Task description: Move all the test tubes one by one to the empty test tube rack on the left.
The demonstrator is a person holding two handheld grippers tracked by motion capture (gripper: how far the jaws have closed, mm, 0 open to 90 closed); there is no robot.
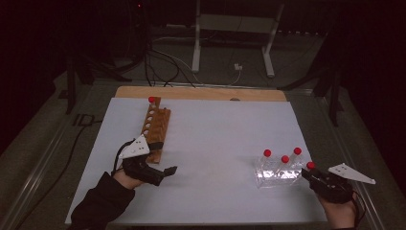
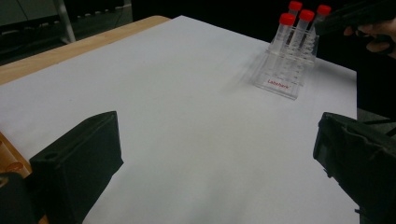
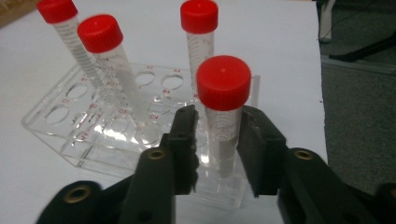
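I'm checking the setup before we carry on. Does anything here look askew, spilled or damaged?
No spill or damage shows. The tubes in the clear rack don't stand alike: two on its far side lean, while another is upright. The right gripper has its jaws around a fourth tube, a normal grasp.

Clear glossy plastic, matt black plastic, bare wood and white paper.
The transparent plastic tube rack (image 3: 116,126) gleams with reflections; its clear tubes wear smooth red plastic caps (image 3: 223,81). The right gripper (image 3: 215,140) has matt black jaws with brass-looking screw eyelets. A brown wooden holed rack (image 1: 155,127) sits on the matt white sheet (image 1: 215,143) covering a light wooden tabletop (image 1: 201,92).
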